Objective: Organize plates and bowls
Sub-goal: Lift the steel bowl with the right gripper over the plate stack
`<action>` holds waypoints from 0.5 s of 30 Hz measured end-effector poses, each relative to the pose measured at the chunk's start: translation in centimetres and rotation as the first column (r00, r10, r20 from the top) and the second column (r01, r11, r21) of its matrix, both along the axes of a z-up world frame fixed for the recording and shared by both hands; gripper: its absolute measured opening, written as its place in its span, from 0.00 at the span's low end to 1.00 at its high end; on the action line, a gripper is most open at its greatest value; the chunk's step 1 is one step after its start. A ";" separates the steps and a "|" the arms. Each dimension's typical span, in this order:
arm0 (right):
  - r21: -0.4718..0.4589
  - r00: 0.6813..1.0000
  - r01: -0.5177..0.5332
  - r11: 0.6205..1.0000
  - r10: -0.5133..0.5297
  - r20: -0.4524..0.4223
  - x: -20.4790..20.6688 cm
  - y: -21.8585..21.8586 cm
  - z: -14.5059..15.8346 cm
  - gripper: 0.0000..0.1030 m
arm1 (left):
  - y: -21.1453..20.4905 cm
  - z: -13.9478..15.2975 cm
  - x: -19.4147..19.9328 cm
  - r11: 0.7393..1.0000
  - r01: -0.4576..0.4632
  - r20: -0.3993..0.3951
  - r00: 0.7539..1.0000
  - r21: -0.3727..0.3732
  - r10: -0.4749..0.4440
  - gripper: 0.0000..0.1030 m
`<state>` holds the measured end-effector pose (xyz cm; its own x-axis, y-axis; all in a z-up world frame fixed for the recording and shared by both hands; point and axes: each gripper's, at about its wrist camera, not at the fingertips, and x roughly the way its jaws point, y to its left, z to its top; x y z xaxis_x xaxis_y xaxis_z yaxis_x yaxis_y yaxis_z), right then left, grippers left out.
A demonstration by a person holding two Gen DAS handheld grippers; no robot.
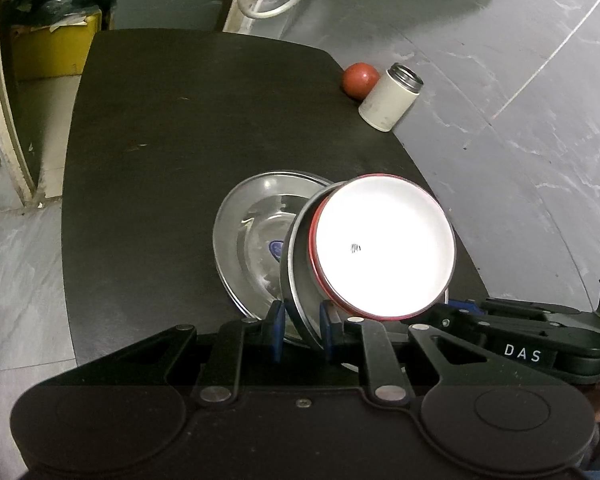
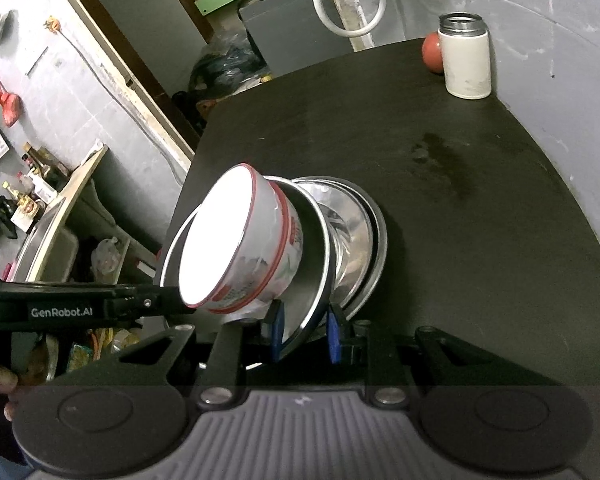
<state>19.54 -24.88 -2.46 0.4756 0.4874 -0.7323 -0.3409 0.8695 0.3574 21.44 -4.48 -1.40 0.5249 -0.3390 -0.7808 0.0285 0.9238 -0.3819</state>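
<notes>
A white enamel bowl (image 1: 384,248) (image 2: 236,248) with a red rim sits inside a tilted steel plate (image 1: 300,280) (image 2: 316,248), raised off the black table (image 1: 180,140) (image 2: 460,200). Under it, a second steel plate (image 1: 252,232) (image 2: 360,240) lies flat on the table. My left gripper (image 1: 302,330) is shut on the tilted plate's near rim. My right gripper (image 2: 305,334) is shut on the same plate's rim from the other side. In each view the other gripper's black body reaches in toward the plate's edge.
A white canister (image 1: 390,96) (image 2: 466,60) with an open steel top stands at the table's far right corner, a red ball (image 1: 360,80) (image 2: 432,54) behind it. A wooden shelf with a steel sink (image 2: 52,232) lies left of the table.
</notes>
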 end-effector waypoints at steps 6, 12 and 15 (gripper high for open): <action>-0.011 1.000 -0.016 1.000 0.017 0.005 0.3 0.7 0.0 0.25 | 0.4 -0.1 -0.2 1.000 -0.017 -0.001 1.000 0.000 0.017 0.19; -0.020 0.999 -0.037 0.999 0.037 0.002 1.1 1.2 -0.4 0.25 | 0.9 -0.7 0.5 1.000 -0.023 -0.017 1.000 0.010 0.023 0.19; -0.026 0.999 -0.045 0.999 0.046 0.006 1.6 1.6 -0.2 0.24 | 1.0 -0.9 0.8 0.999 -0.029 -0.018 0.999 0.017 0.030 0.19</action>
